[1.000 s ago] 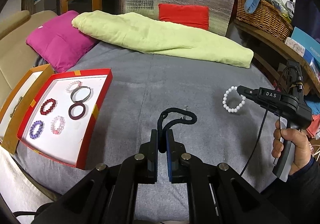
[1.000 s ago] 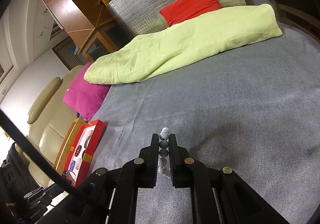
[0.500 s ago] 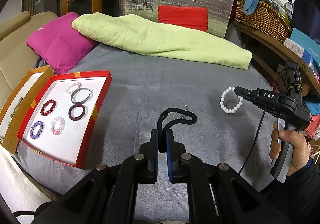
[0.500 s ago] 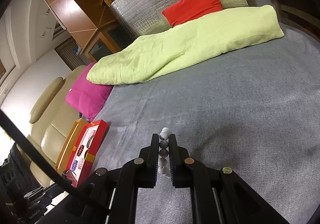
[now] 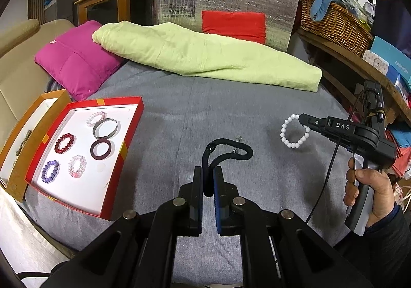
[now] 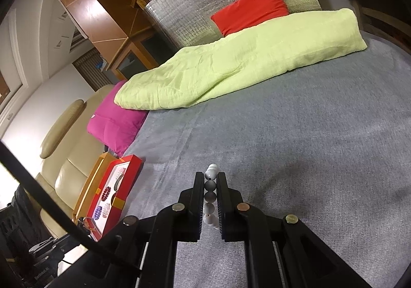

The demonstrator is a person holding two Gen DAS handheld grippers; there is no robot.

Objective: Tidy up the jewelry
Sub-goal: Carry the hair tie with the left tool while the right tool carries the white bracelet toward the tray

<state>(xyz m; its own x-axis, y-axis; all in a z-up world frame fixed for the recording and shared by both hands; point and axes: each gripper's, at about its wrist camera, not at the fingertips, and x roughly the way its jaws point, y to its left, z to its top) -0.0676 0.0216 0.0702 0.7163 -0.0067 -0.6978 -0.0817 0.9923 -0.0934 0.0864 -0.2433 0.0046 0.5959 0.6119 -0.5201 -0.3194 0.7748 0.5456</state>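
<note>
Bracelets fill both grippers: the left gripper (image 5: 208,180) is clamped on a black cord bracelet (image 5: 226,150) that loops out above the grey blanket (image 5: 179,108), and the right gripper (image 6: 210,185) pinches a white bead bracelet (image 5: 295,131) at about three o'clock. Red tray (image 5: 120,152) at nine o'clock holds six more pieces on its white floor.

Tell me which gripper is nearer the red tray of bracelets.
Left. The left gripper, shut on a black cord bracelet, sits just beside the red tray. The right gripper, shut on a white bead bracelet, is farther across the grey cover.
</note>
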